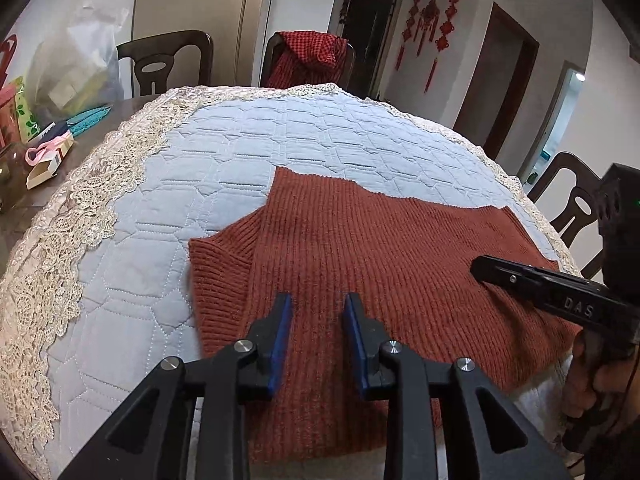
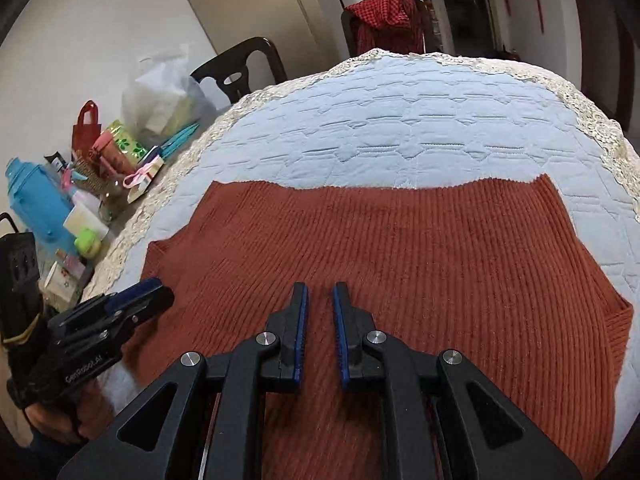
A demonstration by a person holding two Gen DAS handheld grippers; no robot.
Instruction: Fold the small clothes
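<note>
Left wrist view: your left gripper [image 1: 318, 304] has its jaws spread, empty, over the rust-red ribbed knit sweater [image 1: 360, 248] lying flat on the quilted pale-blue table cover [image 1: 240, 148]. Right wrist view: your right gripper [image 2: 320, 294] has its jaws slightly apart, nothing pinched, above the sweater's middle.

Rib-knit rust sweater [image 1: 360, 248] — matt, coarse; quilted cloth cover [image 1: 224, 148], lace-edged; black matt plastic tongs [image 1: 318, 312].
</note>
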